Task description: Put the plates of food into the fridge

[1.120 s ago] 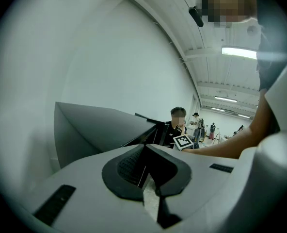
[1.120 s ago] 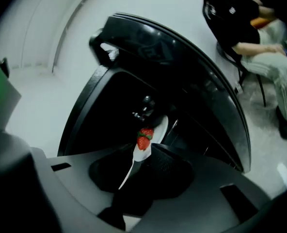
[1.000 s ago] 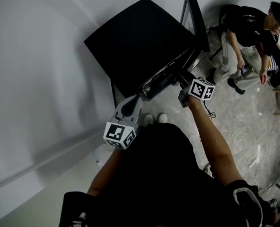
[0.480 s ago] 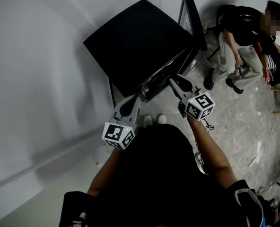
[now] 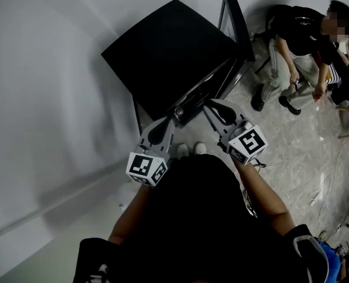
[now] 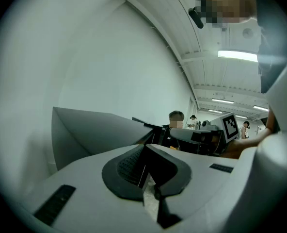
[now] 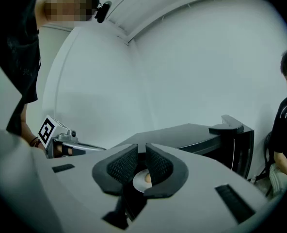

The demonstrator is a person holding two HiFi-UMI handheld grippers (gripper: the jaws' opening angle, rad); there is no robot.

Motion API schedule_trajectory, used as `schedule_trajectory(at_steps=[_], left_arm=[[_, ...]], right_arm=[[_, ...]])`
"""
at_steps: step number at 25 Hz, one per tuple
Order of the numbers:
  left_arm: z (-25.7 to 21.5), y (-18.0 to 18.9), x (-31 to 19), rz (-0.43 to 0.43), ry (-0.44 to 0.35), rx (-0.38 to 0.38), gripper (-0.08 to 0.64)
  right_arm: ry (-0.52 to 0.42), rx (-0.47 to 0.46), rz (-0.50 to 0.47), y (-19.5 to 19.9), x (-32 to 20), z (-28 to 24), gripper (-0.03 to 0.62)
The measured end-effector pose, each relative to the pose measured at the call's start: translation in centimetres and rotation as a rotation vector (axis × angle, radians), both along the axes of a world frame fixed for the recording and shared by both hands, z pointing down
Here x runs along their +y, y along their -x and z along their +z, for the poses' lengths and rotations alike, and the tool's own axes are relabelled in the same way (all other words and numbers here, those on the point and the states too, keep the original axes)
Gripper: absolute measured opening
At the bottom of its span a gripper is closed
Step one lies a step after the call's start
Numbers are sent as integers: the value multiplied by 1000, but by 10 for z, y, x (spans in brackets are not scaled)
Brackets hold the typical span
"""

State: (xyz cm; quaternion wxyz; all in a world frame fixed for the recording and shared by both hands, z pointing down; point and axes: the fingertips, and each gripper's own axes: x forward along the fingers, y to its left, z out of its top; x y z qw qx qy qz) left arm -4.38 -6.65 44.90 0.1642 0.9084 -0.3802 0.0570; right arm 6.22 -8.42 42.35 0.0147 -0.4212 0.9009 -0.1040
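We stand before a low black fridge [image 5: 174, 52] that is placed against the pale wall [image 5: 45, 99]. Its door [image 5: 236, 22] is swung open on the far right side. Both claws point at the open front of the fridge, near to each other but not touching.

The left gripper [image 5: 175, 117] has its tip just at the front edge of the fridge. In the left gripper view its dark pads [image 6: 129, 166] are pressed together along one thin line, and nothing stands between them. Under the pads there is a pale patch, but we cannot tell what it is.

The right gripper [image 5: 210, 104] is to the right of it, also close to the opening. In the right gripper view its pads [image 7: 121, 166] stand only narrowly apart, and they hold nothing. Through this small gap we see a white plate [image 7: 142, 179] with a piece of orange-brown food on it. The plate lies beyond the pads, in the dark space under the top of the fridge, apart from the claw.

On the far right a seated person [image 5: 304, 46] in dark clothes is on the light stone floor [image 5: 304, 152], well apart from the fridge.
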Motion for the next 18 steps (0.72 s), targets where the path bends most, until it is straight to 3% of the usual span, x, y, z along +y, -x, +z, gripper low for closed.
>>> schedule_trajectory(at_steps=[18], left_arm=[[-4,4,-1,2,-17,-4,23]], right_arm=[[-113,54,-51,27,27,-45,63]])
